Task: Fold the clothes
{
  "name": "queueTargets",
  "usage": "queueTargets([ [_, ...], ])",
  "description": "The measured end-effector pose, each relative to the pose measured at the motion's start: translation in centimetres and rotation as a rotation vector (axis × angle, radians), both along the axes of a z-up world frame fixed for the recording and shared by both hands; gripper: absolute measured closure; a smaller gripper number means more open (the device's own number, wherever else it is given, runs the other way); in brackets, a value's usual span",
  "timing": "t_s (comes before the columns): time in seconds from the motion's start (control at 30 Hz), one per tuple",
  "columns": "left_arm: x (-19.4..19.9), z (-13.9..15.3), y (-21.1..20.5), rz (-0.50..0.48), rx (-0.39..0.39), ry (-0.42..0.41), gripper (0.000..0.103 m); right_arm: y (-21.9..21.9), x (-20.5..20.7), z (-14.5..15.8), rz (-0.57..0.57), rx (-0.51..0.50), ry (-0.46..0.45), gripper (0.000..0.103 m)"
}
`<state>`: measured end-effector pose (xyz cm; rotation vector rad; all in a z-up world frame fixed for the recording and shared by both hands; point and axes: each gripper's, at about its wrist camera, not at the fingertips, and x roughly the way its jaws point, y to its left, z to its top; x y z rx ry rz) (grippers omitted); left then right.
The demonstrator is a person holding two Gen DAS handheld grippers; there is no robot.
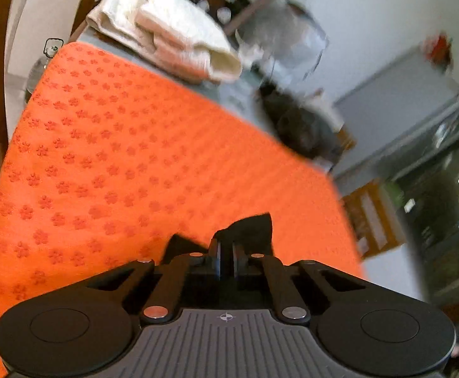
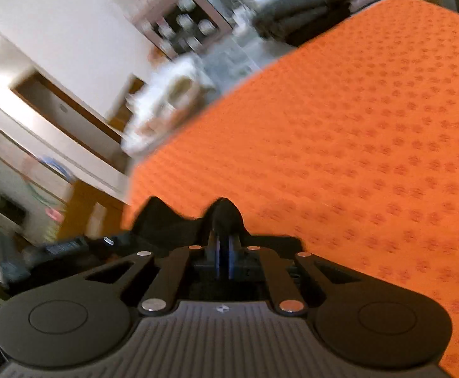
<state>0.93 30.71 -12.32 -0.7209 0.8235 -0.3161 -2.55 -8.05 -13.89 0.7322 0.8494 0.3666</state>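
Ahead of both tongs, orange mat (image 1: 128, 157); left tongs (image 1: 226, 249) and right tongs (image 2: 224, 245) each clamp black cloth (image 1: 254, 230).

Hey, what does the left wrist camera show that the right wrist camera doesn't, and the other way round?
Only the left wrist view shows a grey cabinet against the wall. Only the right wrist view shows a wooden door frame. Both show the orange mat, the pile of cream clothes behind it, a dark pile of clothes, and each gripper, left gripper and right gripper, shut on black cloth.
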Motion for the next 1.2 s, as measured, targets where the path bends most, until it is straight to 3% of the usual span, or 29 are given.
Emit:
queueTargets([
  [0.17,-0.2,-1.2,1.3,0.059,0.011,0.058,0.095,-0.6,0.8,-1.0,-0.026,0.100,0.031,0.097],
  [0.27,0.1,-1.8,1.2,0.050,0.023,0.086,0.091,-0.3,1.1,-2.1,-0.018,0.077,0.058,0.097],
  [0.3,0.1,-1.9,1.2,0.052,0.021,0.092,0.086,-0.2,1.2,-2.5,-0.016,0.070,0.067,0.096],
  [0.33,0.2,-1.8,1.3,0.059,0.017,0.097,0.079,-0.1,1.3,-2.5,-0.010,0.058,0.070,0.095],
  [0.43,0.0,-1.0,1.5,0.060,0.018,0.080,0.077,0.2,1.3,-0.7,0.016,-0.032,0.034,0.082],
  [0.57,-0.9,1.3,1.4,0.050,0.067,0.010,0.073,0.8,0.5,2.6,0.049,-0.170,-0.054,0.081],
  [0.73,-1.4,3.2,-1.2,-0.079,0.155,-0.069,0.073,3.1,-0.2,5.3,0.172,-0.270,-0.142,0.081],
  [0.83,-1.1,3.2,-3.6,-0.165,0.244,-0.102,0.073,5.1,0.3,5.2,0.255,-0.321,-0.153,0.081],
  [0.97,-0.4,2.2,-5.8,-0.195,0.333,-0.096,0.073,7.7,1.5,4.3,0.333,-0.371,-0.156,0.080],
  [1.2,0.4,1.9,-4.4,-0.096,0.325,-0.065,0.072,7.2,2.6,2.4,0.262,-0.427,-0.098,0.080],
])
